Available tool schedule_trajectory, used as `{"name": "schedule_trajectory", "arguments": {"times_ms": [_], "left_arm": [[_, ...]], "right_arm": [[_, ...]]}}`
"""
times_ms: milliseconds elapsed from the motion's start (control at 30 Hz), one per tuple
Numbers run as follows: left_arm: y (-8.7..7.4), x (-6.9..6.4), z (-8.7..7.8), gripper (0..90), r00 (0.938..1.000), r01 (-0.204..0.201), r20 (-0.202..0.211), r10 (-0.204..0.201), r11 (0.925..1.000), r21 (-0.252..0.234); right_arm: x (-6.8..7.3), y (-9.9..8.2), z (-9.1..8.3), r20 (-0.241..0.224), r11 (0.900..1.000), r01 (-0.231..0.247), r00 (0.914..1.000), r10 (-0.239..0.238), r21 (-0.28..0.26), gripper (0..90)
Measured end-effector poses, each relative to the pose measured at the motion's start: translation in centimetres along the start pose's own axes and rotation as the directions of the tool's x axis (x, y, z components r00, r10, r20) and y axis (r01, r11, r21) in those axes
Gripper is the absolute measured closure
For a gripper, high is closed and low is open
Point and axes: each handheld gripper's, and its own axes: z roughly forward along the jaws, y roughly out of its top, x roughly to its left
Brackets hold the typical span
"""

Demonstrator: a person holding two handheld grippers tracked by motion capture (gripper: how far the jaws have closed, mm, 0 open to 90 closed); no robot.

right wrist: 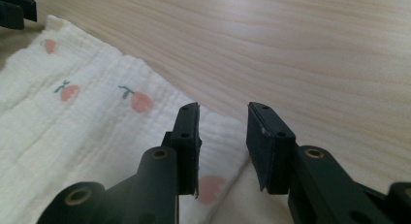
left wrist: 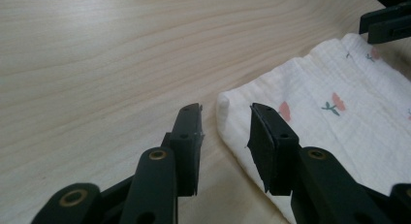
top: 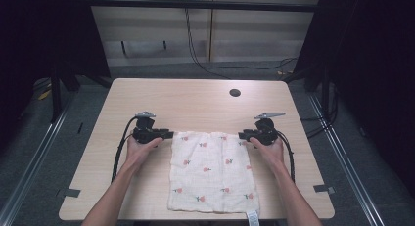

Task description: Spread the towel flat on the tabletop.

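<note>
- High view: the cloth (top: pixel 211 171) lies flat on the table (top: pixel 195 101), the left gripper (top: pixel 169 135) and right gripper (top: pixel 241 135) at its two far corners.
- Left gripper view: jaws part-open, nothing pinched; the cloth's corner (left wrist: pixel 224 104) sits just ahead of the gap.
- Right gripper view: jaws part-open over the cloth's (right wrist: pixel 87 117) corner, not gripping it.

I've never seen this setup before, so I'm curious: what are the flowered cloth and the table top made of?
The cloth looks like soft woven cotton gauze: a crinkled, matt cream weave printed with small pink flowers. The table looks like pale wood or a wood-look laminate: long grain lines and a smooth, faintly shiny surface. Which of the two, the look leaves open.
</note>
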Motion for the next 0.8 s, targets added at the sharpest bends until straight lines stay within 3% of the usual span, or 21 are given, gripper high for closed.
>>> {"name": "schedule_trajectory", "arguments": {"times_ms": [100, 200, 300, 433, 567, 667, 800], "left_arm": [[0.2, -0.3, 0.5, 64.7, 0.9999, -0.010, -0.011, 0.010, 0.9999, 0.001], [0.1, 0.0, 1.0, 64.6, 0.9996, -0.010, -0.027, 0.011, 0.9997, 0.022], [0.0, 0.3, 1.2, 64.5, 0.9999, 0.012, -0.005, -0.012, 0.9999, -0.002], [0.1, -0.1, 1.6, 65.3, 0.9998, -0.014, -0.014, 0.014, 0.9999, -0.004], [0.3, -0.3, 2.2, 72.4, 0.9991, -0.028, -0.032, 0.028, 0.9996, -0.004], [0.3, -0.2, 2.4, 86.4, 0.9993, -0.016, -0.033, 0.016, 0.9998, -0.012], [0.4, -0.3, 1.9, 87.6, 0.9997, -0.018, -0.015, 0.018, 0.9996, -0.023]], "right_arm": [[-0.2, -0.1, 0.7, 0.028, 0.9997, -0.003, 0.9996, 0.002, 0.023, 66.4], [-0.5, -0.1, 0.9, 0.020, 0.9997, -0.023, 0.9995, 0.022, 0.010, 67.7], [-0.2, -0.1, 0.9, 0.015, 0.9997, -0.001, 0.9999, 0.000, 0.024, 72.5], [0.1, -0.1, 1.1, 0.009, 0.9996, 0.005, 0.9999, -0.005, 0.029, 82.2], [0.1, 0.1, 1.3, -0.002, 0.9997, 0.003, 1.0000, -0.003, 0.025, 85.8], [0.2, 0.4, 0.9, -0.003, 1.0000, 0.003, 1.0000, -0.003, 0.009, 86.4], [0.2, 0.8, 0.2, -0.015, 0.9998, -0.003, 0.9999, 0.003, -0.021, 86.5]]}}
